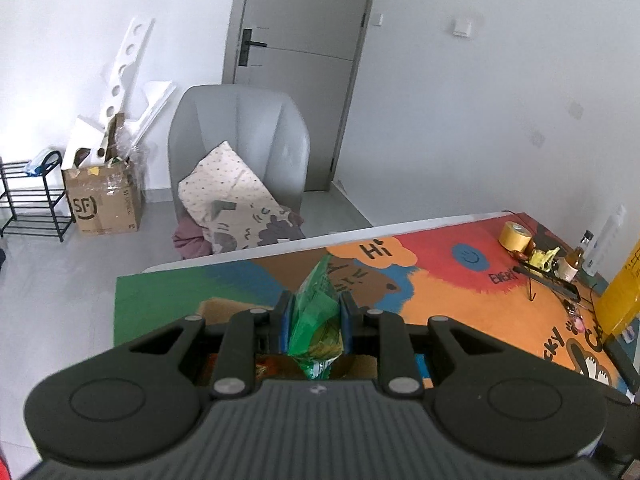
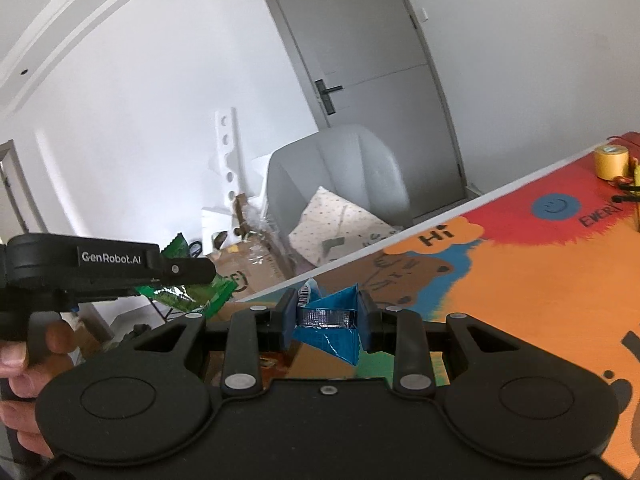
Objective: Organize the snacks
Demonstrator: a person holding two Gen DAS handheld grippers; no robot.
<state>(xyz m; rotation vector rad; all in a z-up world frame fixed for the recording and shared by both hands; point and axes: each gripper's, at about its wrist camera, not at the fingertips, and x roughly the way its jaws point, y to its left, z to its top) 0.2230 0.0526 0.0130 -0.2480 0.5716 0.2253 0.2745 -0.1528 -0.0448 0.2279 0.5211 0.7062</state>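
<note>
While both grippers are lifted over the desk [image 1: 460, 320], each has a snack clamped. Left gripper [image 1: 313, 320] sits at bottom centre of the left wrist view, pointing down toward the colourful desk mat, jaws pinched tight on a green snack bag [image 1: 316, 316]; bag stands upright between the blue pads, its top sticking out past the fingertips. Same gripper shows at left edge of the right wrist view, seen side-on, green bag crumpled under it, a person's hand [image 2: 24, 364] wrapped round its handle at lower left. Right gripper [image 2: 329, 316] at bottom centre of that view, tilted so the desk edge runs diagonally, jaws closed on a blue snack packet [image 2: 336, 320] with a silver inner strip showing; packet is squashed into a wedge between the pads. Yellow tape roll [image 1: 515, 236] far right on desk. Grey chair [image 1: 240, 136] with a cushion behind desk, cardboard box [image 1: 104, 200] at left.
</note>
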